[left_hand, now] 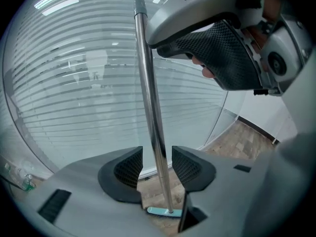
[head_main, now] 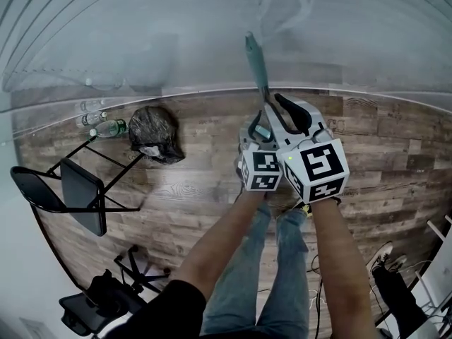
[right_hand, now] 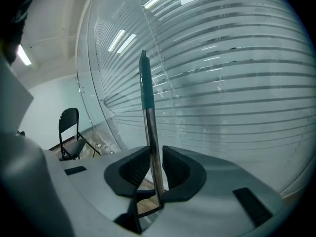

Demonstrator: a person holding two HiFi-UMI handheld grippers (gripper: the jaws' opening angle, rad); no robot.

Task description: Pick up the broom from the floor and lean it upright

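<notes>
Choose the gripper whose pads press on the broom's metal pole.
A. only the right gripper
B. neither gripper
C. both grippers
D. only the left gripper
A: in its own view the right gripper has both pads against the pole, while the left gripper stands open, with a clear gap between the pole and one of its pads.

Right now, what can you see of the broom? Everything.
The broom stands nearly upright before the striped glass wall. Its pole is shiny metal, with a teal grip at the top and a teal head at the bottom, by the wooden floor. The right gripper is shut on the pole. The left gripper is open around it lower down, pads clear of the metal. Whether the top touches the glass cannot be told.
</notes>
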